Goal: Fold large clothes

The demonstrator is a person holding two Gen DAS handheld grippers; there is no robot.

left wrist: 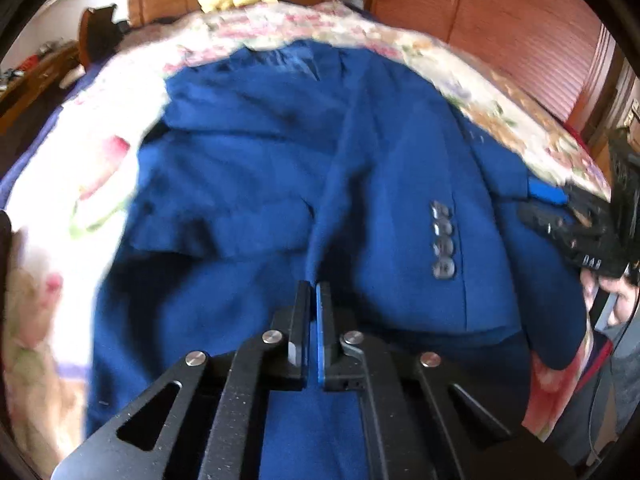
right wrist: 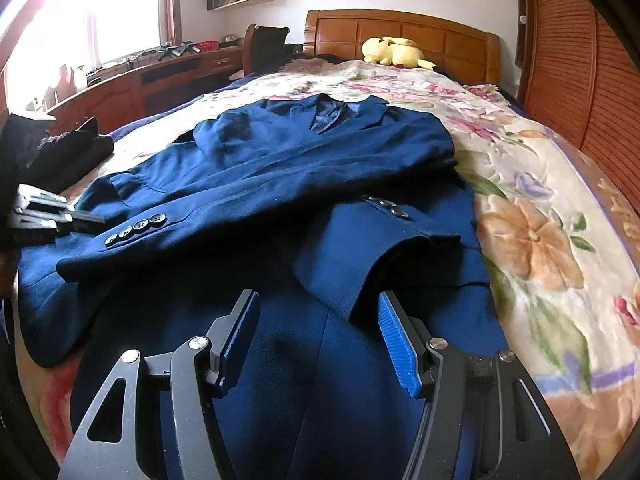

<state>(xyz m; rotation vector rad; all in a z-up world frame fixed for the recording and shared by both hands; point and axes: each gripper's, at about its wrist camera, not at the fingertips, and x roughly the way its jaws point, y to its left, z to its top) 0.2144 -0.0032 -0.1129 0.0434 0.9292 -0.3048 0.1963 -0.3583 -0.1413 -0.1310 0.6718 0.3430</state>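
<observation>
The blue jacket (right wrist: 304, 168) lies on the bed (right wrist: 540, 208), just ahead of both claws. The left claw (left wrist: 313, 296) is pressed together, seemingly empty; the right claw (right wrist: 318, 304) is apart. Grip the hem evenly, then fold upward smoothly.

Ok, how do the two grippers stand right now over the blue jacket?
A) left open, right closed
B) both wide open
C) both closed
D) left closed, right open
D: the left gripper has its fingers nearly together over the blue jacket, while the right gripper is spread wide, holding nothing.
</observation>
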